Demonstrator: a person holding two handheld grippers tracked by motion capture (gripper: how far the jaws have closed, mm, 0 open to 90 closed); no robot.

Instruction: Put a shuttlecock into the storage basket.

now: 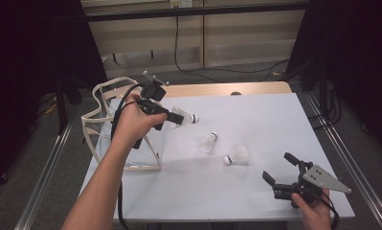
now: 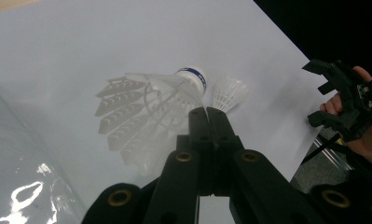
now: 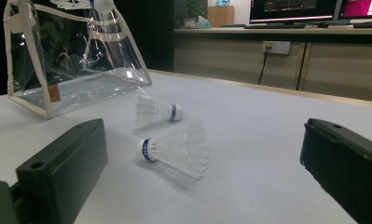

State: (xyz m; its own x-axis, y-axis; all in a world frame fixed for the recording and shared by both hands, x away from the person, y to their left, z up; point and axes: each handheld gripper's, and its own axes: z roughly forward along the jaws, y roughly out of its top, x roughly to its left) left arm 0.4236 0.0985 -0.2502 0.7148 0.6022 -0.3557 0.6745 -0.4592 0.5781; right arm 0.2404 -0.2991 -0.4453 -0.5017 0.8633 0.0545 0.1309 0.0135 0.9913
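Observation:
My left gripper (image 1: 178,119) is raised above the table beside the bag and shut on the feather skirt of a white shuttlecock (image 1: 187,117). In the left gripper view the closed jaws (image 2: 206,113) pinch the shuttlecock (image 2: 141,114), whose cork with a blue band points away. Two more shuttlecocks lie on the white table: one in the middle (image 1: 208,142) and one nearer the right (image 1: 236,155). My right gripper (image 1: 278,166) is open near the front right edge with nothing between its fingers. The right gripper view shows both lying shuttlecocks, the nearer (image 3: 174,150) and the farther (image 3: 155,112).
A clear plastic bag with cream trim (image 1: 98,125) stands at the table's left edge, also in the right gripper view (image 3: 72,60). The table top (image 1: 255,120) is white; a wooden strip runs along its far edge. Black frame posts stand at both sides.

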